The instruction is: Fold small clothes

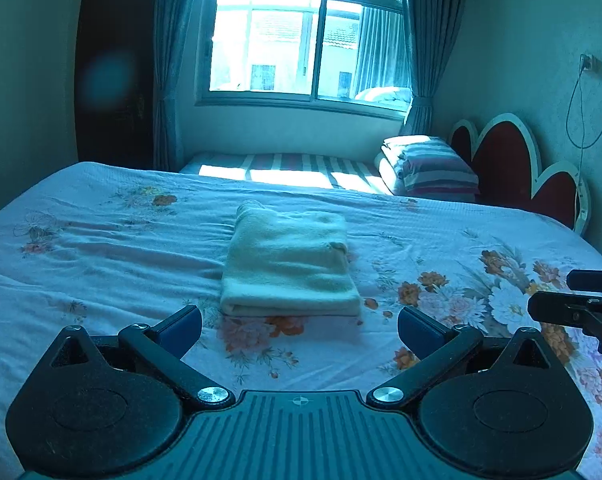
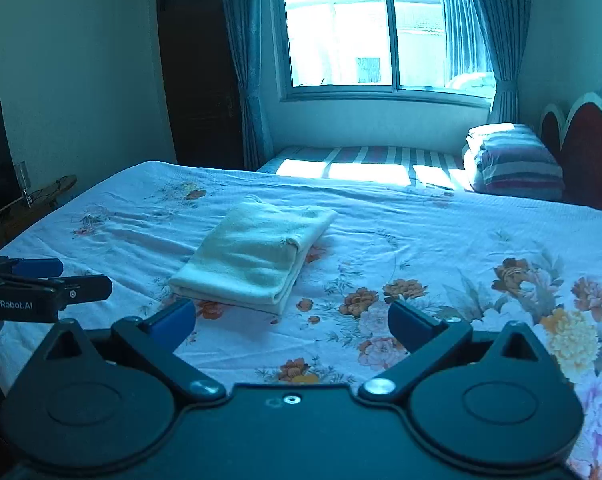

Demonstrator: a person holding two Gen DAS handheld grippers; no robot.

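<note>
A pale cream garment (image 1: 289, 264) lies folded into a neat rectangle on the flowered bedsheet (image 1: 101, 264). My left gripper (image 1: 299, 328) hangs just short of its near edge, jaws spread wide, nothing between the blue pads. In the right wrist view the folded garment (image 2: 253, 256) sits ahead and to the left. My right gripper (image 2: 291, 322) is open and empty too, pulled back from the cloth. Each gripper shows at the edge of the other's view: the right gripper (image 1: 581, 304) at the far right, the left gripper (image 2: 41, 288) at the far left.
A striped mattress (image 1: 285, 168) lies beyond the bed under a window (image 1: 305, 44). A stack of folded striped bedding (image 1: 433, 168) rests by a red headboard (image 1: 513, 168). A dark wardrobe (image 2: 197, 72) stands at the back left. A low side table (image 2: 29, 208) is at the bed's left.
</note>
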